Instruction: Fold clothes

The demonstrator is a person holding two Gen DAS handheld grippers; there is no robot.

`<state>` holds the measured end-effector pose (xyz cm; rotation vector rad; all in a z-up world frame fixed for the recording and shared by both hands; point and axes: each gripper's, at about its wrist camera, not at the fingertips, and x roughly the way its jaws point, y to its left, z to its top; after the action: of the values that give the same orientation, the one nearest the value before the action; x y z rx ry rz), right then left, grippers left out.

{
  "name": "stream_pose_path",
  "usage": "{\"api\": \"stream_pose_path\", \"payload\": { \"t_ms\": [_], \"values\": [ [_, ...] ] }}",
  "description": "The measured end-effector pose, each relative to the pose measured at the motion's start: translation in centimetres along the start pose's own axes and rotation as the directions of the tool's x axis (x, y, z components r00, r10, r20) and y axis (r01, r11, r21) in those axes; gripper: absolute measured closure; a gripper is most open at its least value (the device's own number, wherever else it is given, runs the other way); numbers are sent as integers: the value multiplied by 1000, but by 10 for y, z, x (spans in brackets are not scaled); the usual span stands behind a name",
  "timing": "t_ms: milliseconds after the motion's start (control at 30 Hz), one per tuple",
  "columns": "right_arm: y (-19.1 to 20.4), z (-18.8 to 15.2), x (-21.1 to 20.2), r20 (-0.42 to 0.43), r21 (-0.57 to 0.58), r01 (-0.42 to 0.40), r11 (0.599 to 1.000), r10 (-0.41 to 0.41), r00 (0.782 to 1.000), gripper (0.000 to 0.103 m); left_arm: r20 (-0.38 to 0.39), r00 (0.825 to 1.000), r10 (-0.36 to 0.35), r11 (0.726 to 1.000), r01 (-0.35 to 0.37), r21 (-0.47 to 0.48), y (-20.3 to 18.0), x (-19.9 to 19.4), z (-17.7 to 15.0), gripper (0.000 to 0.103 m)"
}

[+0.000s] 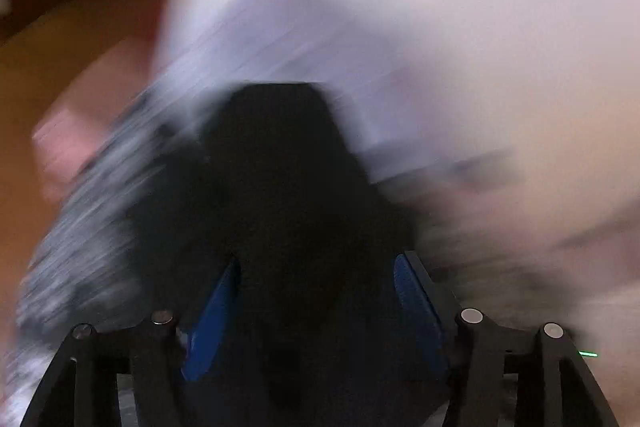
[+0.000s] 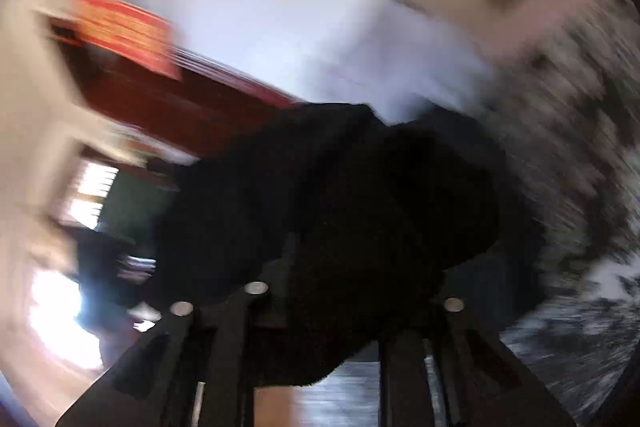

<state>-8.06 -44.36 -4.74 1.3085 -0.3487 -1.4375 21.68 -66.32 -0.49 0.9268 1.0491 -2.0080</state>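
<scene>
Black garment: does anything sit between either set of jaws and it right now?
Nothing visible does. The black garment lies directly between the left gripper's blue pads. In the right wrist view it drapes over the right gripper, hiding its fingertips. Both views are badly blurred.

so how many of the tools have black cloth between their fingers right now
2. The left tool has black cloth between its blue pads. The right tool has black cloth draped over its fingers. Both views are badly blurred, so the grip itself is unclear.

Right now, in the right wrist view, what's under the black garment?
The black garment drapes over the right hand-held gripper, hiding its fingertips. Only the finger bases and pivot bolts show; whether the pads grip it is covered.
</scene>
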Motion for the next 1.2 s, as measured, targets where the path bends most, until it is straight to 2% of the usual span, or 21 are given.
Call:
{"api": "stream_pose_path", "payload": {
  "t_ms": [33,67,100,133,167,200,233,300,333,367,400,467,533,600,667,733,867,967,1100,1133,1200],
  "values": [
    [-27,-7,10,-21,51,35,998,-34,999,66,-38,995,94,996,-94,-5,16,24,-11,34],
    [-53,-13,8,-17,124,-3,992,5,1000,68,-77,979,186,982,-187,-6,33,48,-21,32],
    [-80,-19,5,-11,196,-40,980,43,999,60,-37,993,115,992,-116,-48,53,41,-31,29],
    [-99,-22,-10,7,213,12,977,-14,1000,36,14,1000,28,996,-26,-91,73,30,-42,26],
    [-109,-20,-34,49,200,119,973,-131,990,25,56,996,73,983,-63,-173,96,6,-49,27],
    [-116,-13,-55,101,215,172,961,-197,975,21,96,983,155,969,-132,-209,102,-13,-54,29],
    [-123,-4,-77,150,240,199,950,-238,960,21,167,955,247,952,-207,-224,108,-43,-56,29],
    [-115,16,-103,222,229,181,957,-232,947,21,275,911,309,943,-255,-215,100,-87,-60,29],
    [-97,27,-114,261,165,174,971,-213,941,21,342,876,341,937,-288,-195,81,-112,-66,28],
    [-70,33,-121,298,64,182,981,-193,935,21,426,823,377,926,-346,-152,48,-136,-80,26],
    [-41,25,-128,329,-55,203,978,-174,928,21,470,792,389,916,-387,-107,25,-146,-94,22],
    [17,-8,-149,383,-302,260,917,-133,914,21,561,730,390,884,-467,-5,-32,-162,-130,14],
    [58,-47,-168,414,-473,316,822,-109,904,21,618,698,363,862,-503,62,-76,-168,-167,0],
    [78,-84,-184,426,-562,343,753,-92,900,19,653,679,335,849,-519,104,-124,-166,-203,0],
    [89,-115,-198,443,-576,369,729,-100,891,15,648,689,326,849,-515,121,-158,-163,-234,0],
    [82,-142,-213,452,-556,388,735,-125,883,13,636,710,303,867,-482,125,-173,-164,-256,0],
    [59,-171,-249,483,-491,457,741,-205,851,12,581,768,272,877,-446,179,-215,-163,-291,0],
    [43,-194,-289,507,-441,506,741,-260,822,12,574,771,276,872,-452,189,-241,-171,-314,0],
    [25,-210,-323,505,-397,513,761,-285,814,12,565,800,201,909,-367,196,-251,-189,-334,0],
    [21,-213,-330,509,-389,520,760,-294,809,12,567,801,191,914,-356,195,-254,-194,-338,0],
    [12,-218,-343,515,-372,534,759,-310,799,12,591,784,193,914,-362,181,-258,-205,-344,0]
  ]
}}
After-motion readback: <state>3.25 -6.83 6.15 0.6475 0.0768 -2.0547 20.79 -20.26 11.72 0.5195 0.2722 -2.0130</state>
